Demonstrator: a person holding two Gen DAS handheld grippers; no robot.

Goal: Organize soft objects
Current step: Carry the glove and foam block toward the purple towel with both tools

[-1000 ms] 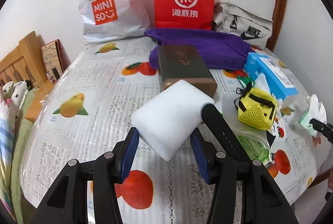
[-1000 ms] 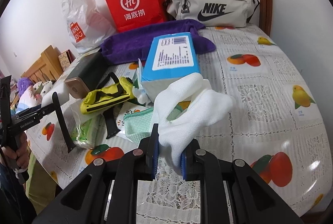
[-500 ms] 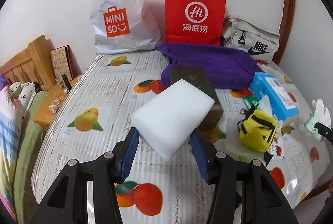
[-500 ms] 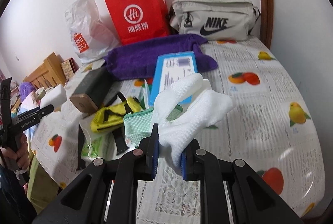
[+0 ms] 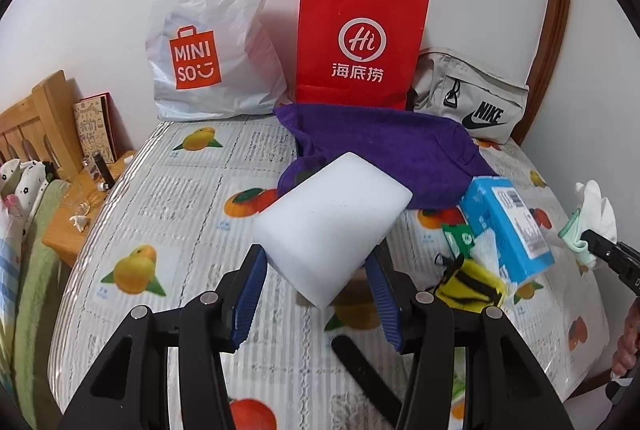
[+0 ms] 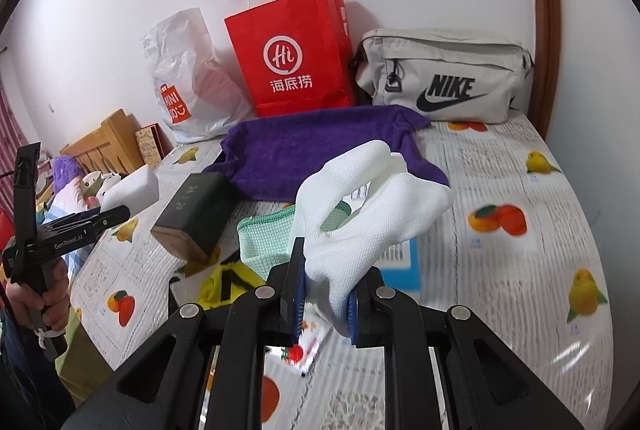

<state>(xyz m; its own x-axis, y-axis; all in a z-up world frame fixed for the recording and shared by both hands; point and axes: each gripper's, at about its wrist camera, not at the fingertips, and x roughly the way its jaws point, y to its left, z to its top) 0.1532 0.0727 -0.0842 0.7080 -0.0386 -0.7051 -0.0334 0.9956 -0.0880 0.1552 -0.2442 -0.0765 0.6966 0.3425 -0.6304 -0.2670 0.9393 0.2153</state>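
Against the wall we see a red paper bag (image 5: 362, 42). Our left hand-held gripper (image 5: 316, 294) clamps a white sponge (image 5: 332, 226) (held aloft); our right hand-held gripper (image 6: 326, 304) pinches a white cloth (image 6: 360, 206).

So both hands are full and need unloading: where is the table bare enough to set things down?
Bare cloth lies left of the purple towel, below the Miniso bag, and right of the towel, below the Nike bag. Crowded around the blue box and yellow pouch.

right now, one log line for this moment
left gripper: shut on white sponge | right gripper: shut on white cloth | both lifted
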